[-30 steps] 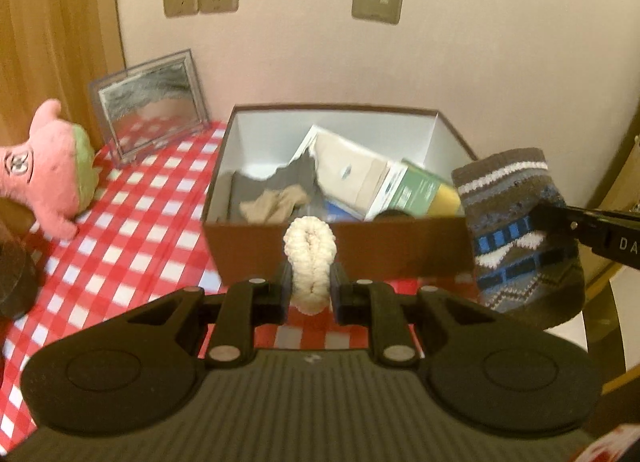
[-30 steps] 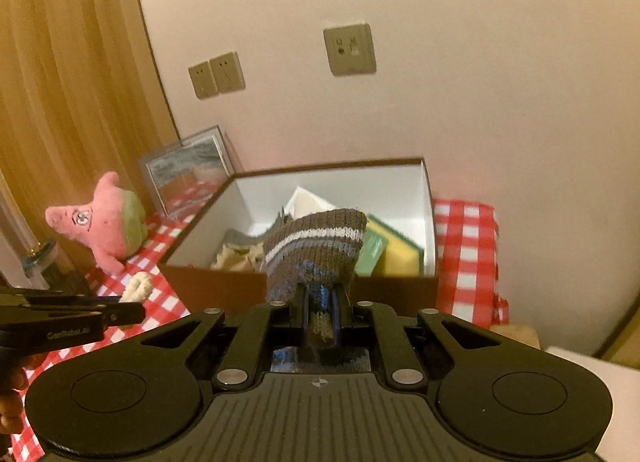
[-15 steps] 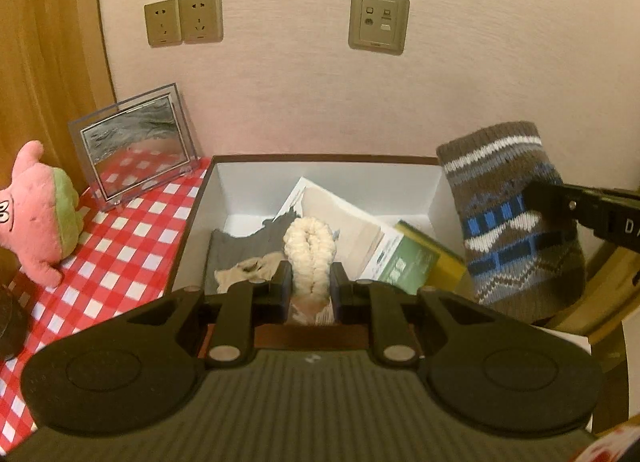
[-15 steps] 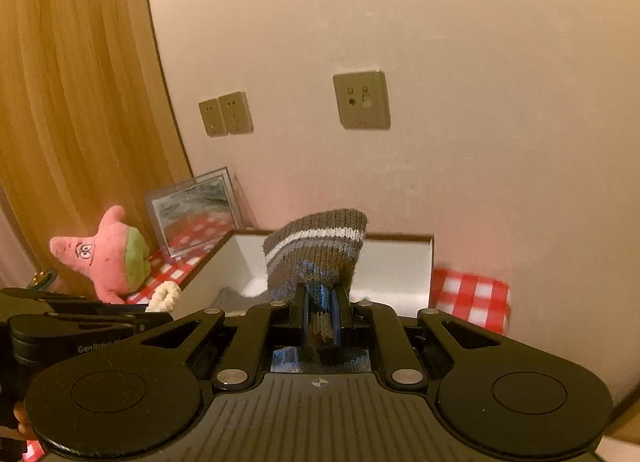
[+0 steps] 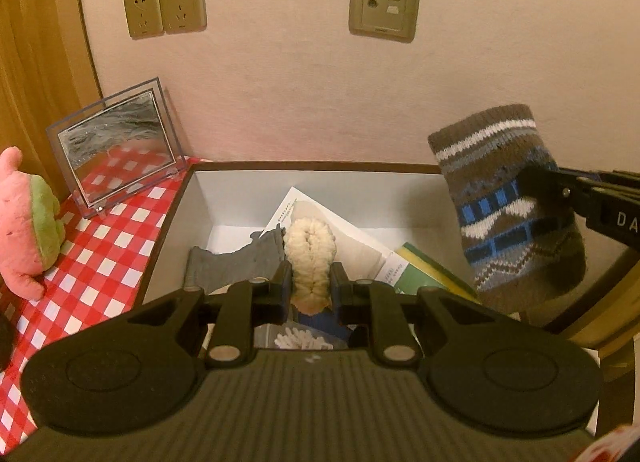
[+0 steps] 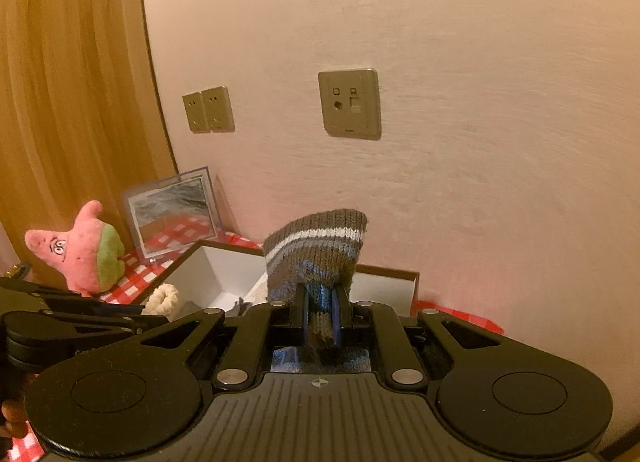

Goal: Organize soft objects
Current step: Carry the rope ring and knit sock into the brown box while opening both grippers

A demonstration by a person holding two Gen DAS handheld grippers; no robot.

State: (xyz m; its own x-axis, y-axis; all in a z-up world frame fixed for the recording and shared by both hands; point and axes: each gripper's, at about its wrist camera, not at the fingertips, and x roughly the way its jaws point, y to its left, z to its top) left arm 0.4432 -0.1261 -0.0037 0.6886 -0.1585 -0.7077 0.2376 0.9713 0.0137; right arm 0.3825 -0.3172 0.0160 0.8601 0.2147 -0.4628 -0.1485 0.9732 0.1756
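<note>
Two grips, left view: my left gripper is clamped on the cream scrunchie, hanging over the open box.
Left risk: its loop may cling to a pad on release.
Right view: my right gripper is pinched tight on the knit sock, above the box's far rim.
Right risk: the sock could drape over the rim outside.

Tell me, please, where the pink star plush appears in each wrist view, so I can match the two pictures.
Left wrist: pink star plush at the far left edge, on the checked cloth.
Right wrist: pink star plush at lower left, before the wooden panel.
Shared landmark: the clear picture frame just right of it.
</note>
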